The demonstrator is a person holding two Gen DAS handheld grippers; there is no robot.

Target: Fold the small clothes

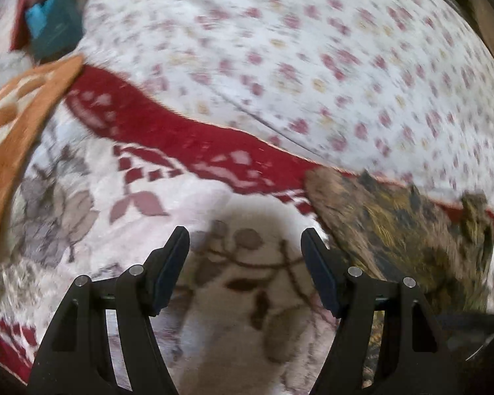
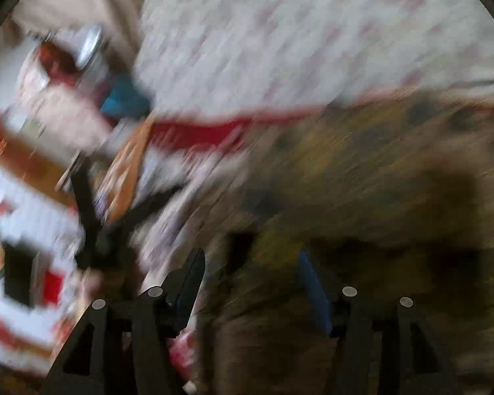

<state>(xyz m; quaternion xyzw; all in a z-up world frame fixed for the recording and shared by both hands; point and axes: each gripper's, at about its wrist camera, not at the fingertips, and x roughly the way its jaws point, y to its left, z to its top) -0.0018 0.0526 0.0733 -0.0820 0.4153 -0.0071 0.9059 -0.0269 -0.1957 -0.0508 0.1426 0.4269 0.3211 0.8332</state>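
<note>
Here the left gripper (image 1: 245,247) hangs with jaws apart and nothing between them, above a fleecy blanket (image 1: 122,197) with a red band. The small brown-and-yellow patterned garment (image 1: 401,230) lies on that blanket, beside the floral sheet (image 1: 313,49). The right gripper (image 2: 252,263), badly blurred, stands open over the same garment (image 2: 362,164), its pads clear of it.

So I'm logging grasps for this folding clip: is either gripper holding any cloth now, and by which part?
Nothing is held. The left gripper and the right gripper are both open, with no cloth between their fingers.
</note>
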